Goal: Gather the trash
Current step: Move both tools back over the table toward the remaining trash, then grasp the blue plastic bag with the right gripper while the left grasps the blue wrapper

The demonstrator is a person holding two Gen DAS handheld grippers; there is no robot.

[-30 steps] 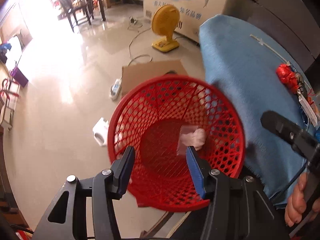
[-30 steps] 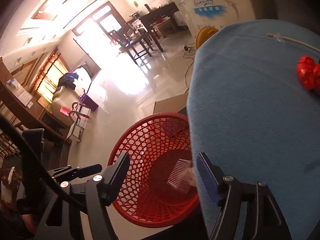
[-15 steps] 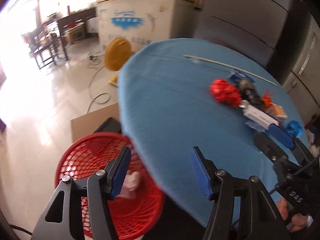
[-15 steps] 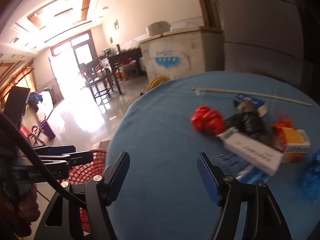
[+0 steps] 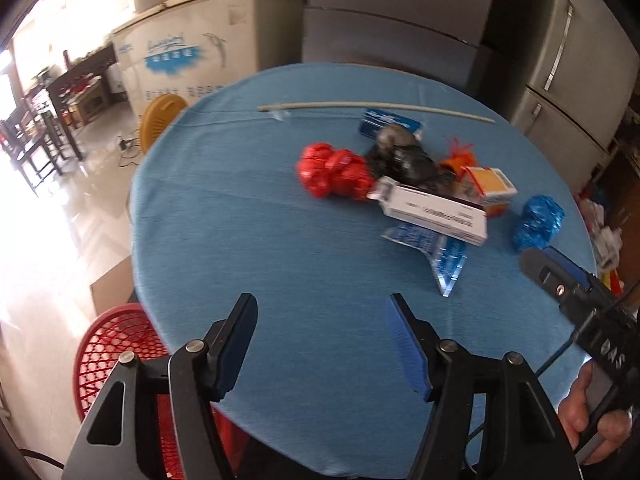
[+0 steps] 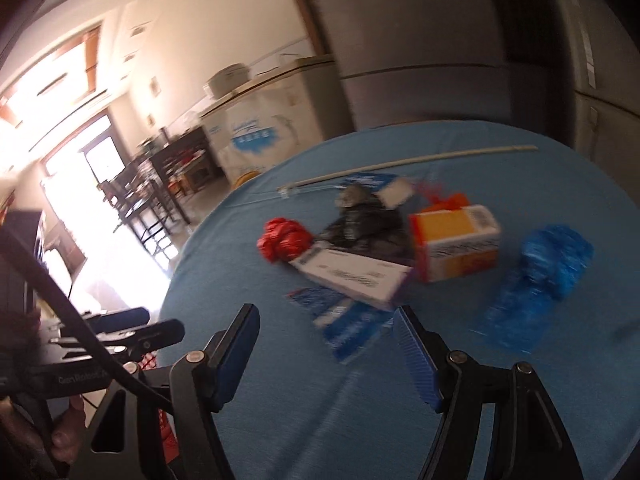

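A pile of trash lies on the round blue table (image 5: 248, 240): a red crumpled bag (image 5: 334, 176), a black bag (image 5: 404, 160), a white box (image 5: 434, 210), an orange box (image 5: 490, 190), a blue wrapper (image 5: 436, 252) and a blue crumpled bag (image 5: 538, 222). My left gripper (image 5: 324, 344) is open and empty over the table's near side. My right gripper (image 6: 326, 350) is open and empty, just short of the blue wrapper (image 6: 346, 320) and white box (image 6: 352, 276). The red mesh basket (image 5: 116, 356) stands on the floor at the table's left edge.
A thin white rod (image 5: 372, 108) lies across the far side of the table. A chest freezer (image 5: 200, 56) and a yellow fan (image 5: 160, 116) stand beyond, grey cabinets (image 5: 400, 28) behind. Cardboard (image 5: 112, 284) lies on the floor by the basket.
Both grippers have swung up from the red basket, where a clear wrapper and tissue lay, to face the trash pile on the table. The right gripper has come closer to the pile.
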